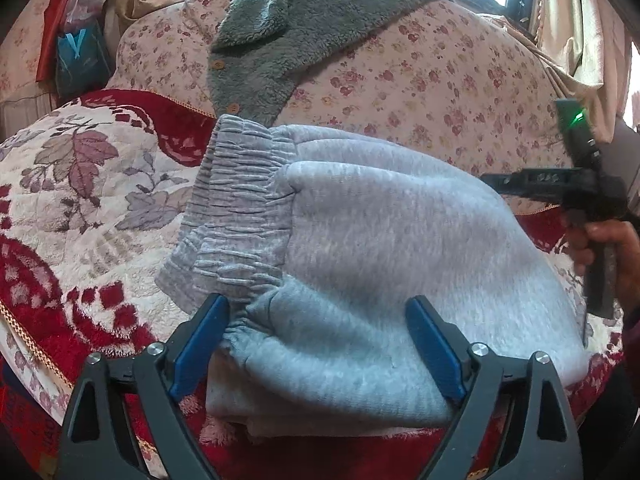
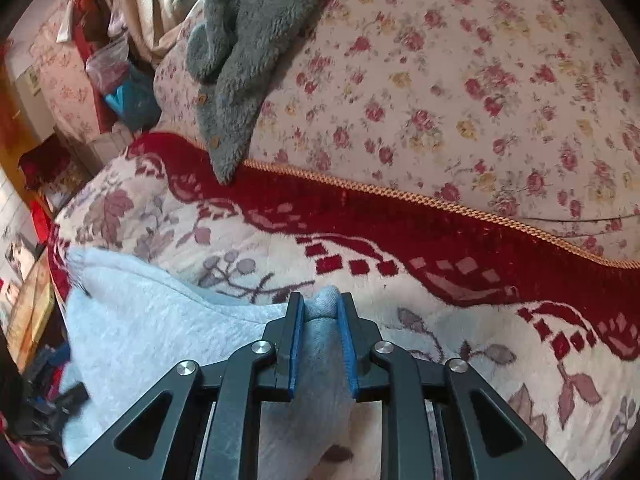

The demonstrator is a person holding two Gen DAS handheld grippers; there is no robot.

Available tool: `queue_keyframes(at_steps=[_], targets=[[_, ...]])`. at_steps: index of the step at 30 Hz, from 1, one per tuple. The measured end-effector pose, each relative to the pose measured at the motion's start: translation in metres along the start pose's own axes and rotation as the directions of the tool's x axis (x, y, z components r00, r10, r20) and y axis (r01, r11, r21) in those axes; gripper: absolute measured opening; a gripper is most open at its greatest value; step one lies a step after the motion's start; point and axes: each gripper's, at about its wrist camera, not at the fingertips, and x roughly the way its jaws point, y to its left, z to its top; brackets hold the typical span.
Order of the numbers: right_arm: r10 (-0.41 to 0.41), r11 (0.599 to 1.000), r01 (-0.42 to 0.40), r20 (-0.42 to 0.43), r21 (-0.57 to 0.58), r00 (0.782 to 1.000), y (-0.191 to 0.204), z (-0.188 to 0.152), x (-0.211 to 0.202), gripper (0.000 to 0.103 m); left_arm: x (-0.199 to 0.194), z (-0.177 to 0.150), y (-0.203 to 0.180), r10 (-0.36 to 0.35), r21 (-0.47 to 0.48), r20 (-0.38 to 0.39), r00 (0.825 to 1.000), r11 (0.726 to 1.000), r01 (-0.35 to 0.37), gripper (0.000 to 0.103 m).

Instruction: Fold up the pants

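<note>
So the bed has a plush red-and-cream leaf-patterned blanket [image 2: 360, 240] with gold braid trim, next to a pink rose-print quilt [image 2: 480, 80]. Light grey fleece pants [image 1: 380, 248] lie on the blanket; a grey-green fuzzy buttoned cardigan [image 1: 288, 32] sits on the quilt.

the pants [image 1: 400, 240] are soft matt grey fleece with a ribbed waistband [image 1: 240, 208]. beneath them the blanket [image 1: 80, 200] is plush red-and-cream pile. beyond the pants, a fuzzy grey garment [image 1: 280, 40] lies on smooth floral cotton [image 1: 440, 80].

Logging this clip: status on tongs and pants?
Left tongs open, straddling grey pants near waistband. Right tongs shut on a bunched pants fold. Nothing in the way.
</note>
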Motion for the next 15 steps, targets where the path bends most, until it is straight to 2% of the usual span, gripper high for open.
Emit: queue_keyframes(at_steps=[1,3,5,6,9,12,15], targets=[[-0.012,1.000,0.012,0.009,-0.001,1.000,0.003,-0.001,-0.007,0.024,-0.001,0.000,0.001,-0.004,-0.007,0.003,1.000,1.000,0.004,0.090],[-0.014,1.000,0.014,0.031,-0.015,0.999,0.013,-0.004,-0.022,0.039,-0.001,-0.001,0.001,-0.012,-0.018,0.008,1.000,1.000,0.012,0.090],[0.021,0.999,-0.019,0.058,-0.031,0.998,0.025,-0.011,-0.039,0.077,-0.004,-0.002,0.001,-0.017,-0.027,0.017,1.000,0.999,0.017,0.090],[0.044,0.998,-0.041,0.071,-0.042,0.996,0.032,-0.015,-0.046,0.083,-0.006,-0.002,0.001,-0.016,-0.025,0.018,1.000,1.000,0.016,0.090],[0.118,0.984,-0.111,0.043,-0.138,0.992,0.065,-0.019,-0.055,0.085,-0.011,-0.004,0.002,-0.005,-0.024,0.016,1.000,1.000,0.005,0.092],[0.115,0.968,-0.109,0.013,-0.225,0.993,0.100,-0.016,-0.045,0.085,-0.012,-0.006,0.008,0.011,-0.065,-0.008,1.000,0.998,-0.011,0.098],[0.100,0.941,-0.099,-0.012,-0.323,0.995,0.135,-0.004,-0.022,0.085,-0.007,-0.010,0.023,-0.049,-0.160,-0.057,0.997,0.986,0.039,0.098]])
